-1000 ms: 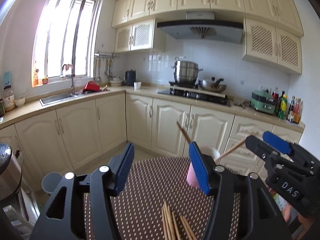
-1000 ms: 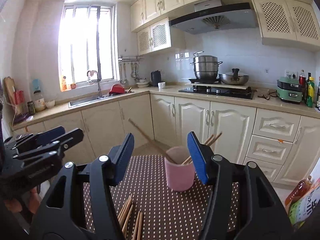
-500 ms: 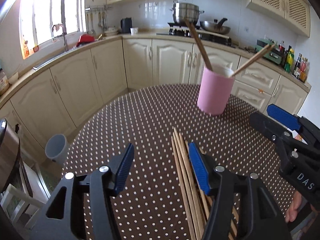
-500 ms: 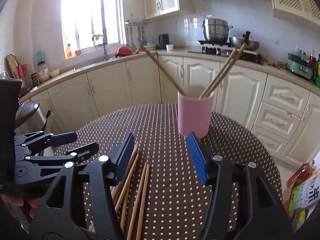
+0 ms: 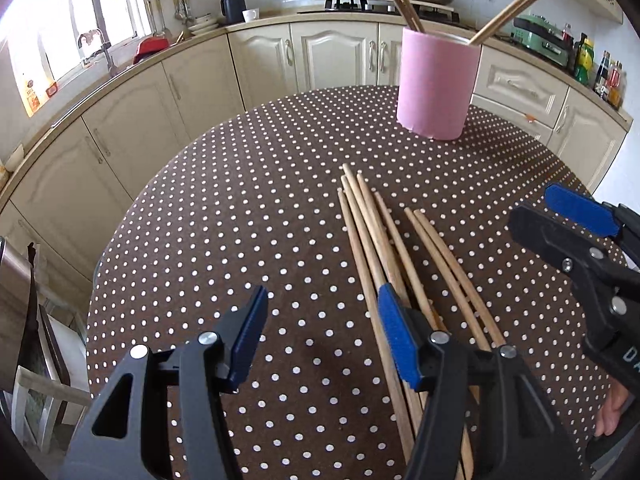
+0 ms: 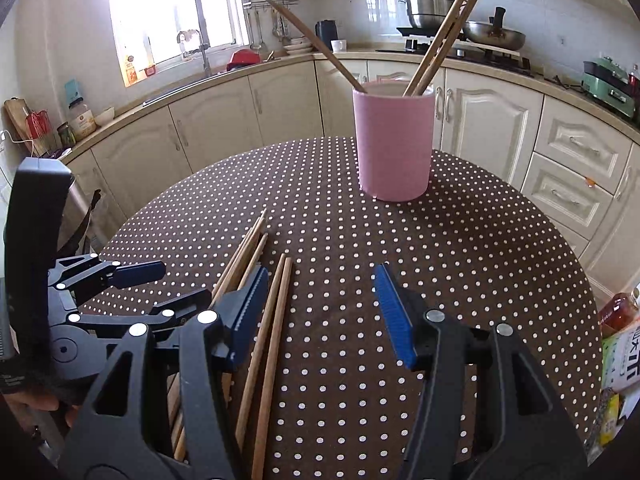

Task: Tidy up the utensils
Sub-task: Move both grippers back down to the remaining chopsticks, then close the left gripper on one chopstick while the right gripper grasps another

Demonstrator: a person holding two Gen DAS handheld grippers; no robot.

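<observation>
Left wrist view, tipped down within the last second from cabinet fronts and stove to the polka-dot table [image 5: 240, 200]. Now takes in the loose chopsticks [image 5: 372, 232], about six, fanned from 12 o'clock of the frame's centre down toward 5 o'clock and running under the left gripper [image 5: 322, 300]. Fingers spread wide then and spread wide now, nothing between them; right-hand pad poised over the bundle, contact impossible to judge.

Pink cup [image 5: 438, 84], a second ago only peeking between the fingers at frame centre, now upright at 1 o'clock, well apart from the bundle, with a few chopsticks already leaning out of its rim [image 5: 516, 8].

Right wrist view, same downward pitch. Puts the right gripper [image 6: 322, 280] low over the cloth, likewise wide open and empty, with two chopsticks lying between its fingers, close beside the left-hand pad. Cup dead ahead at 12 o'clock. Left gripper visible at 9 o'clock, over the rest of the pile.

Reads as a switch from looking around to reaching: both tools brought down onto the remaining sticks, no grasp yet made. Part of the sorting apparently done, with the sticks on the table still to go into the cup. Next pinch likely fiddly: thin round sticks lying side by side, prone to rolling or coming up more than one at a time.
</observation>
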